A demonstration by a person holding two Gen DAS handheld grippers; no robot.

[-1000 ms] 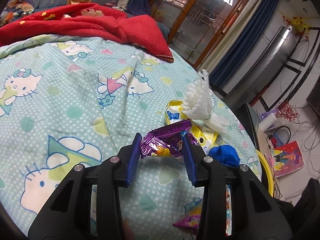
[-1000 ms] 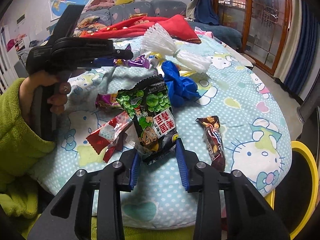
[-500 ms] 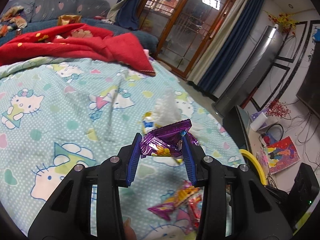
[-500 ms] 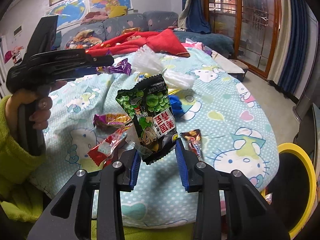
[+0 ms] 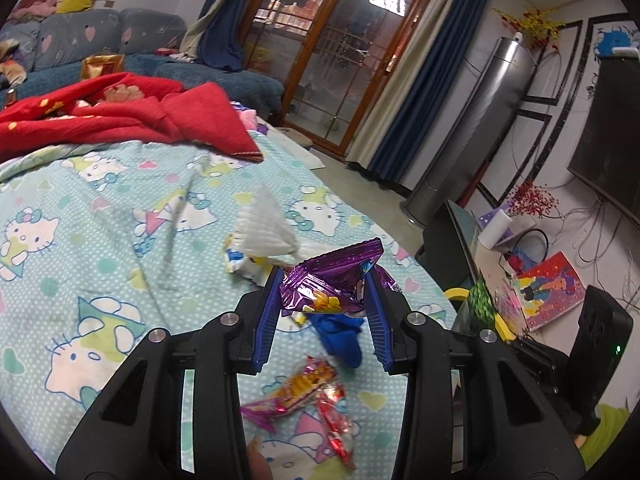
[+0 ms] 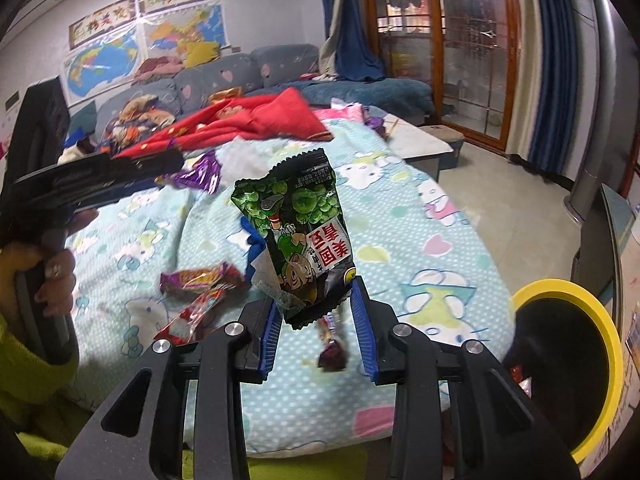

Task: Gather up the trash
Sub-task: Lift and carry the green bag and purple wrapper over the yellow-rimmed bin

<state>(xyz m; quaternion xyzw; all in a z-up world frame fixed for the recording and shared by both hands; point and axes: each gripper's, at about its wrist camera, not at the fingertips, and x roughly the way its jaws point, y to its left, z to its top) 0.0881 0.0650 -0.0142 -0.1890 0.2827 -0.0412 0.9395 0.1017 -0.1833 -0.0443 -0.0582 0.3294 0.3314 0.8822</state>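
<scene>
My left claw [image 5: 325,295] pinches a purple wrapper [image 5: 334,280], my right claw [image 6: 316,308] a green packet [image 6: 304,236]; both have risen off the cartoon-cat table [image 5: 120,248], and the yellow-rimmed bin [image 6: 592,312] at four o'clock looms nearer.

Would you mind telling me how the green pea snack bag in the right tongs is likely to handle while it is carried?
The green snack bag stands upright above the right tongs, pinched only at its bottom edge, so it seems fairly stiff and light. Its glossy film could slip. Its crumpled lower part suggests it is mostly empty.
</scene>
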